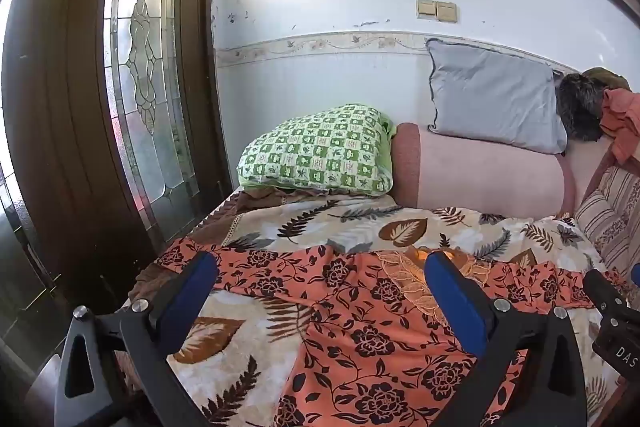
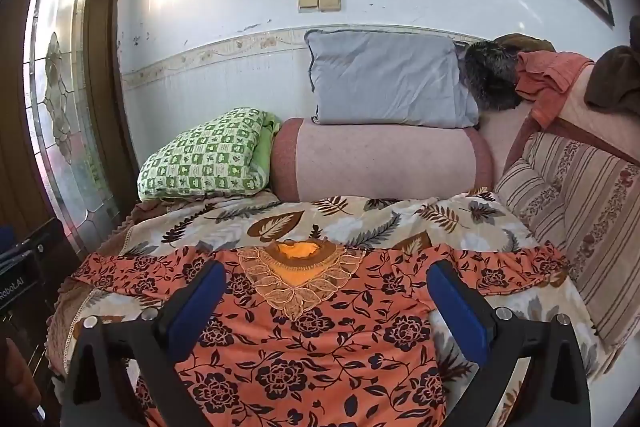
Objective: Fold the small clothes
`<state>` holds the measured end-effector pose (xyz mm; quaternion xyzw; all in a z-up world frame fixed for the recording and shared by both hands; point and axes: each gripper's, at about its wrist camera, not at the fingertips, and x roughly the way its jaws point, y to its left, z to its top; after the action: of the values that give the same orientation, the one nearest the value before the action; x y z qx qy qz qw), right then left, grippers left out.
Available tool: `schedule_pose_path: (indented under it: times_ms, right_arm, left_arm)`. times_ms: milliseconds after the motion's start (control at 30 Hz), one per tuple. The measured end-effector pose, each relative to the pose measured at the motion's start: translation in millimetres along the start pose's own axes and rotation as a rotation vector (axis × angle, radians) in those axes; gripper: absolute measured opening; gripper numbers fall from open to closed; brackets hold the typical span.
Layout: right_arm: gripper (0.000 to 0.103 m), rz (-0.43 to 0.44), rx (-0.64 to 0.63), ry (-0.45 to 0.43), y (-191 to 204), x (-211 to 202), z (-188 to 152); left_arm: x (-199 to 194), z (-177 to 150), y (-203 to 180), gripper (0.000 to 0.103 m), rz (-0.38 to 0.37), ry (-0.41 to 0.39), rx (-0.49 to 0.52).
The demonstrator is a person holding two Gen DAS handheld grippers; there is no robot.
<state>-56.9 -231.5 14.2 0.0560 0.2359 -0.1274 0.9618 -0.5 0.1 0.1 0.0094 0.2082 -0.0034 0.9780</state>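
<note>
An orange blouse with dark flowers [image 2: 320, 339] lies spread flat on the leaf-print bedspread [image 2: 360, 223], sleeves out to both sides, its embroidered neckline [image 2: 296, 279] toward the pillows. My right gripper [image 2: 326, 303] hovers over the chest of the blouse, open wide, nothing between its blue pads. In the left wrist view the same blouse [image 1: 360, 327] runs across the bed, and my left gripper [image 1: 320, 291] stands open above its left sleeve and body. The right gripper's black body [image 1: 612, 311] shows at the right edge there.
A green checked pillow [image 2: 204, 159], a pink bolster [image 2: 380, 159] and a grey pillow [image 2: 388, 83] line the wall. A striped cushion [image 2: 576, 219] and heaped clothes [image 2: 548, 79] sit at the right. A wooden door with leaded glass [image 1: 148, 67] stands left of the bed.
</note>
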Motion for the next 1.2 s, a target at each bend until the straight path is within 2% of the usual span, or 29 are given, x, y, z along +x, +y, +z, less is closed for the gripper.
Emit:
schedule_pose_path:
  times_ms: [33,67,267,700,1200]
  right_arm:
    - [0.102,-0.007,-0.001,0.001,0,0,0]
    - [0.102,-0.01,0.0,0.0,0,0,0]
    - [0.102,-0.021,0.004,0.017,-2,4,-6]
    - [0.102,-0.075,0.003,0.099,-4,15,-13]
    - [0.102,-0.084,-0.01,0.109,-2,13,-14]
  left_arm:
    - [-2,0,0,0.103,0.0,-0.003,0.001]
    - [2,1,-1,0.103,0.008,0.076,0.014]
    - [5,-5,-1,0.103,0.01,0.051,0.016]
    - [6,-11,-17,0.103,-0.012,0.07,0.054]
    - [-1,-14,-26,0.103,-0.033,0.079,0.091]
